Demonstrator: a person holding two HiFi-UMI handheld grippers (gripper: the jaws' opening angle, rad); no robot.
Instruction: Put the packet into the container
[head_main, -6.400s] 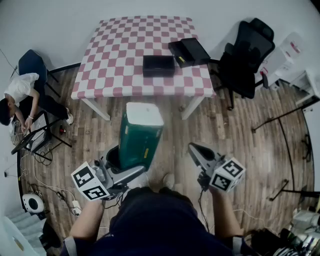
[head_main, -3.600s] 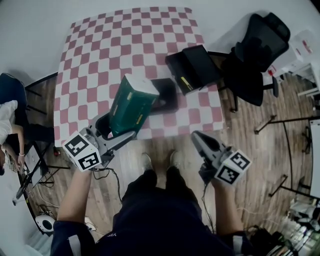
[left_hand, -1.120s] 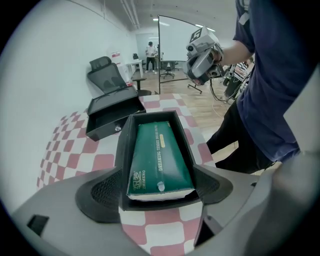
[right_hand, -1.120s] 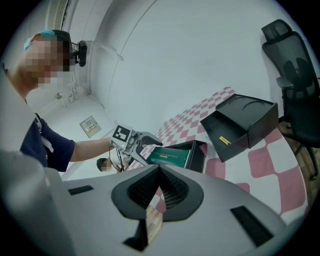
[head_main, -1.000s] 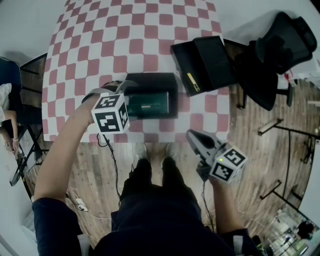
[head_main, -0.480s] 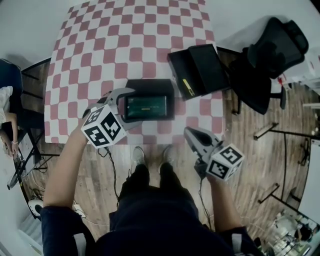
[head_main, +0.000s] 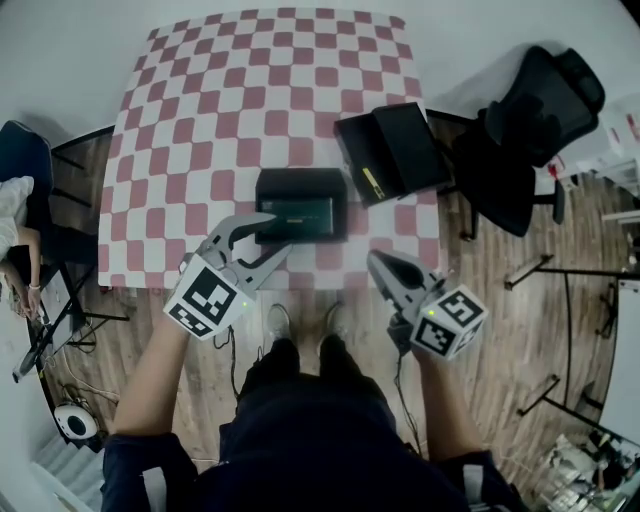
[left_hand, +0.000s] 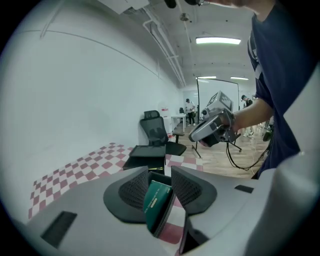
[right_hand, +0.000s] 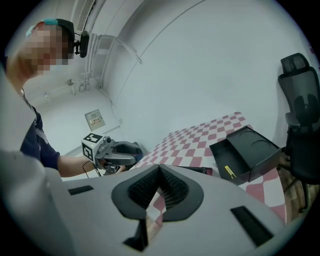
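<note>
Green rectangular packet lies in the black rectangular container on our red-and-white checkered table. At its 7 o'clock, our left claw has just been narrowing, still parted and empty. Our right claw is closed.

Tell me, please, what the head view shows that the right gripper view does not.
Only the head view shows the green packet lying inside the black container, plus the person's shoes. Only the right gripper view shows a small wall panel and the right claw's ridged pads pressed together. Both show the checkered table, the open black box with a yellow mark, the office chair and the left claw, whose jaws have just been closing with nothing held between them.
</note>
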